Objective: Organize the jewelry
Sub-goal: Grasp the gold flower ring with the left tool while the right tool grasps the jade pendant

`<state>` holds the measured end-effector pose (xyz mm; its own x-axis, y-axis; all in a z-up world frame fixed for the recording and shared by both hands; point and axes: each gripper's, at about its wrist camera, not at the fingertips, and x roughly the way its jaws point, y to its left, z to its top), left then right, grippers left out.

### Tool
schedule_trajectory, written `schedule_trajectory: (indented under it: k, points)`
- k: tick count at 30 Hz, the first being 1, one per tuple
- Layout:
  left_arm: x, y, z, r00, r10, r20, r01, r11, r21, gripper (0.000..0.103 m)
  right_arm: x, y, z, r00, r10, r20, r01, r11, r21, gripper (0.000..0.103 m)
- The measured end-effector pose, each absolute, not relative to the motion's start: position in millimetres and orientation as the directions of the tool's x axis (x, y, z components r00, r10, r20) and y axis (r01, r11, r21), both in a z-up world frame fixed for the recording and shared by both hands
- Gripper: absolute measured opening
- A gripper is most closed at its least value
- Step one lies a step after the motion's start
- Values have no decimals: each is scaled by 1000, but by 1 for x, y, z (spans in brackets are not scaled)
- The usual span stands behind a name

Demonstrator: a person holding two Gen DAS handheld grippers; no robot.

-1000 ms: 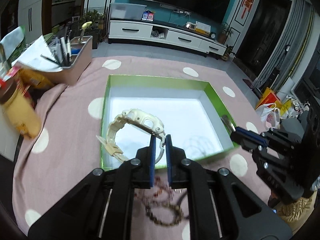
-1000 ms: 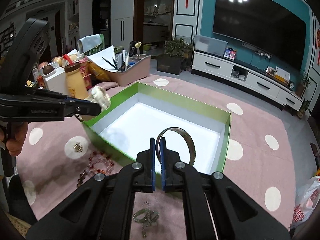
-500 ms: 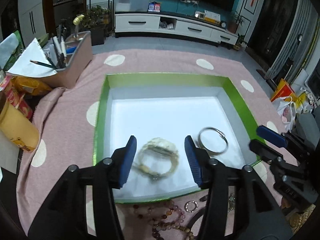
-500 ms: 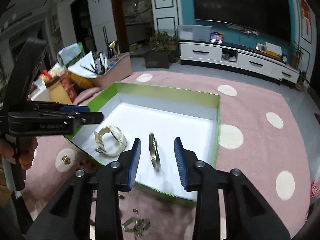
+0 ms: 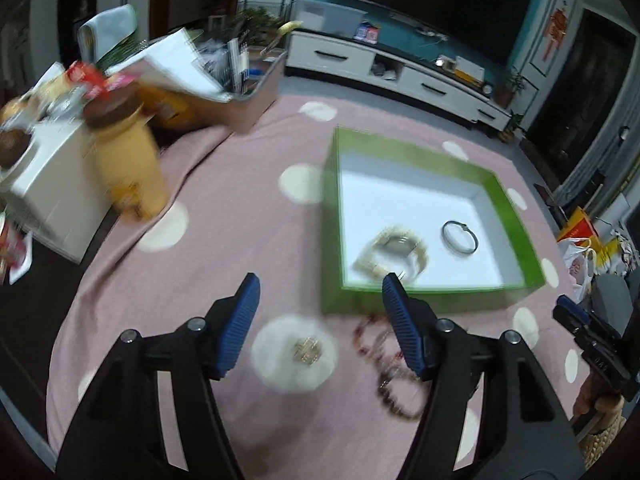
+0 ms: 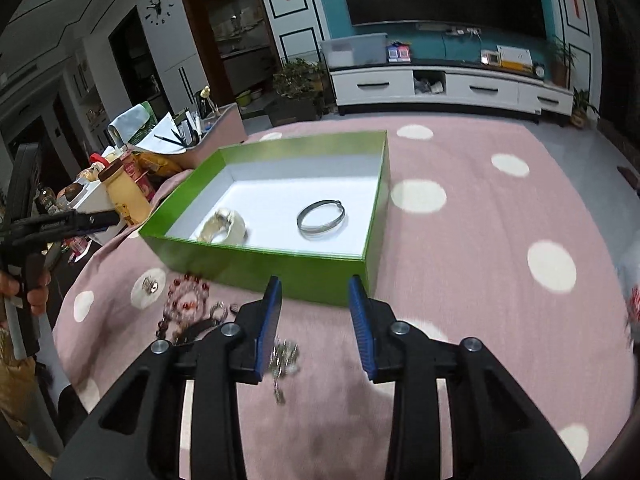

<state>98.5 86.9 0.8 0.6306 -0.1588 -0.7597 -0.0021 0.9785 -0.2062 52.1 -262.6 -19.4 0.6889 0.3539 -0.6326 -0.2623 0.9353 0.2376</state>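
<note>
Lying in the green box [image 6: 256, 258], a watch [image 6: 224, 229] and bangle [image 6: 322, 219] are sorted; beads [image 6: 185, 305] and trinkets [image 6: 285, 355] remain on the pink cloth [image 6: 480, 280] beneath both empty, parted grippers, left [image 5: 318, 326] and right [image 6: 316, 322].

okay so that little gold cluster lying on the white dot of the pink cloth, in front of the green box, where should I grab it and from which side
Take the small gold cluster across its whole bunched body, from straight above, fingers on either side. It lies flat and low on the pink dotted cloth, with no edge to hook. The open left gripper already frames it; blur hides finer detail.
</note>
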Motion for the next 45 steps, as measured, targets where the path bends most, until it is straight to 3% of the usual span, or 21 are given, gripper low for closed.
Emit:
schedule_trajectory:
  k: [16, 24, 34, 45]
  points:
    - [40, 82, -49, 560, -164, -812, -34, 975, -220, 65, 16, -239, -55, 603, 368, -708, -281, 928, 243, 35]
    - [47, 72, -55, 601, -58, -797, -36, 994, -100, 65, 22, -233, -68, 593, 339, -730, -273, 938, 214, 35]
    - [79, 60, -74, 600, -26, -800, -12, 999, -41, 63, 39, -214, -76, 591, 305, -747, -306, 941, 142, 35]
    - [93, 55, -83, 606, -14, -796, 14, 1000, -7, 49, 54, -197, -82, 592, 270, -760, -339, 938, 69, 32]
